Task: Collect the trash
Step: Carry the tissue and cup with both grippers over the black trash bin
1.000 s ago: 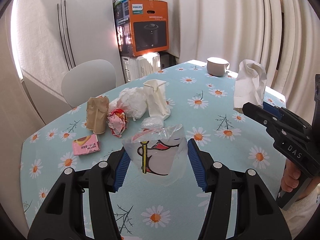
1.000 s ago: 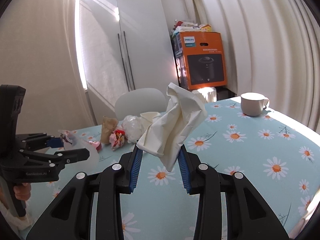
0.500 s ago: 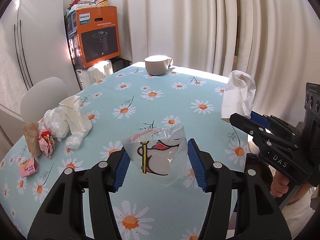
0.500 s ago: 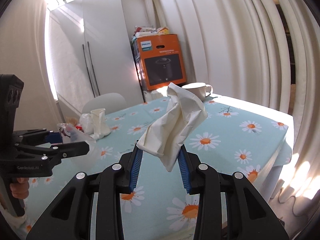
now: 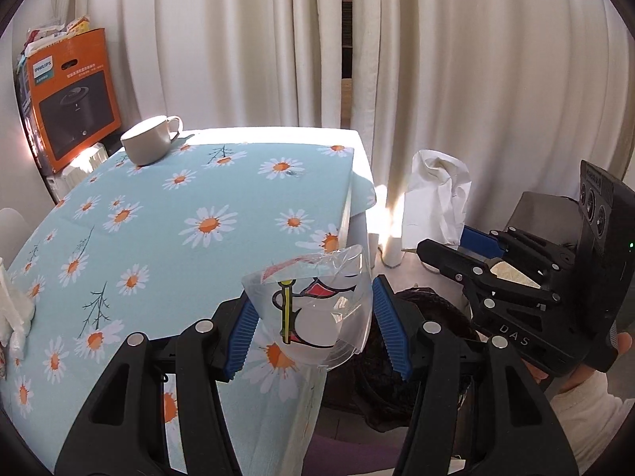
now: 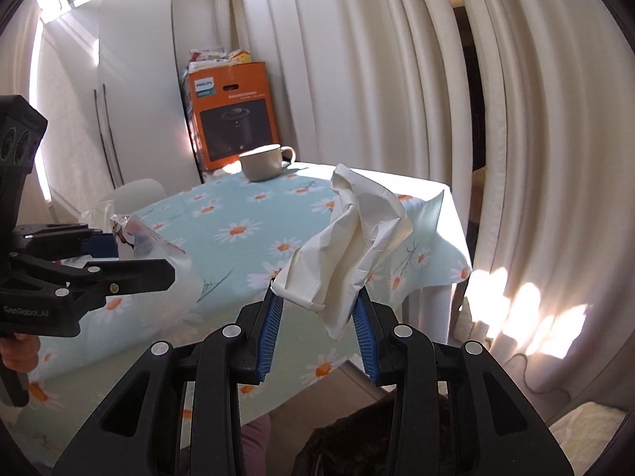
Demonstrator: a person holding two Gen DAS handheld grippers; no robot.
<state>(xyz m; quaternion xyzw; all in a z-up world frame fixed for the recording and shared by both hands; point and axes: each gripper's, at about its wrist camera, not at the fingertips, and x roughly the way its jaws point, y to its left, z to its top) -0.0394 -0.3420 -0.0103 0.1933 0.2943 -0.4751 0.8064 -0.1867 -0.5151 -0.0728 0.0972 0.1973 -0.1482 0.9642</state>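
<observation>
Both grippers have swung away from the trash pile toward the table's corner, where a dark bin (image 5: pixel 416 341) now shows below. Nearest, the left gripper (image 5: pixel 313 335) clamps a clear plastic cup (image 5: pixel 313 309), its mouth tilted up and away. Just beyond, the right gripper (image 6: pixel 317 325) pinches a crumpled white paper bag (image 6: pixel 349 246), long axis upright. Farther off, a mug (image 5: pixel 149 144) stands on the daisy tablecloth (image 5: pixel 198 206).
</observation>
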